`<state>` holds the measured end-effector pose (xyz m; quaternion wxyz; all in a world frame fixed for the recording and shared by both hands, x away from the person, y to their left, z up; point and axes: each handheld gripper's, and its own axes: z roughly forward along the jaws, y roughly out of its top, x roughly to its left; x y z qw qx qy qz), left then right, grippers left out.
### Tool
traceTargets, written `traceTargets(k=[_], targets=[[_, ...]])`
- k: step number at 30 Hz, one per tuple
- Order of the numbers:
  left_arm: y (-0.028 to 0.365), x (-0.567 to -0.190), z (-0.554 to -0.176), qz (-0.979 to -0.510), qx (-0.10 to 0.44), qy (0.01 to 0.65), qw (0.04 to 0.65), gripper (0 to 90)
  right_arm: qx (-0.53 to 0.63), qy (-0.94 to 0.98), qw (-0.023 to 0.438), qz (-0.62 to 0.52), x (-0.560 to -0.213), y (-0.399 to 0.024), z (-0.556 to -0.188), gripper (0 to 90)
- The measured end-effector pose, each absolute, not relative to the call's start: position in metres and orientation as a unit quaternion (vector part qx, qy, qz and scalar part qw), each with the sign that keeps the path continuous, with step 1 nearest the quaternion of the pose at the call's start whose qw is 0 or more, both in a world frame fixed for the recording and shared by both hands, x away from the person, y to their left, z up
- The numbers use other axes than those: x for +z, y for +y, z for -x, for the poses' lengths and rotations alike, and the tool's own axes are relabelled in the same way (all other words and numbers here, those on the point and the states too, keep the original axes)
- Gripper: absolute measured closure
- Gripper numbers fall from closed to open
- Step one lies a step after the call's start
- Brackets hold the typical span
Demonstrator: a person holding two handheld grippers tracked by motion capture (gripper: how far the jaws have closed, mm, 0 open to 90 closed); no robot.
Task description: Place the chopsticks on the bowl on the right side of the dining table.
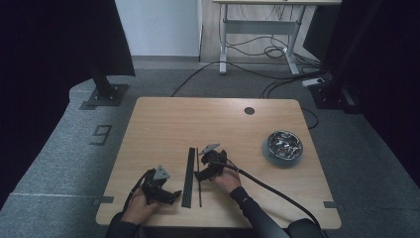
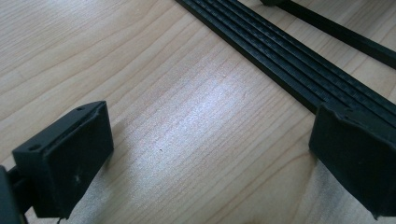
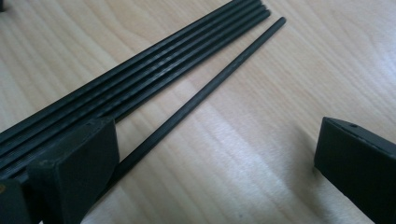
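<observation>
Several thin black rods [image 1: 189,176] lie side by side on the wooden table [image 1: 163,124], with one single rod [image 1: 199,178] a little apart to their right. My left gripper [image 1: 171,196] rests low at the bundle's near end, open, with bare wood between its jaws; the bundle [image 2: 289,65] passes behind its right jaw. My right gripper [image 1: 202,173] is open just right of the rods. In the right gripper view the single rod [image 3: 205,93] runs past the left jaw and the bundle [image 3: 140,77] lies beyond it.
A grey bowl [image 1: 282,147] holding shiny metal pieces stands at the table's right. A round cable hole [image 1: 249,110] sits near the far edge. A thick black cable [image 1: 277,193] trails from the right gripper toward the front right corner.
</observation>
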<state>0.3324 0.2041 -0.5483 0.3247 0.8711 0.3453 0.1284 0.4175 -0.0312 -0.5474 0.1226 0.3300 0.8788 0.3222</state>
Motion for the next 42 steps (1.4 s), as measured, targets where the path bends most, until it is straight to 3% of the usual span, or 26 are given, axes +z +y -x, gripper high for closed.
traceTargets(k=[21, 42], targets=[[0.204, -0.548, -0.332, -0.871, 0.128, 0.345, 0.324, 0.0, 0.324, 0.862, 0.132, -0.367, -0.549, -0.059, -0.429, 0.0], [0.204, -0.548, -0.332, -0.871, 0.129, 0.345, 0.325, 0.0, 0.332, 0.85, 0.143, -0.382, -0.552, -0.099, -0.409, 0.0]])
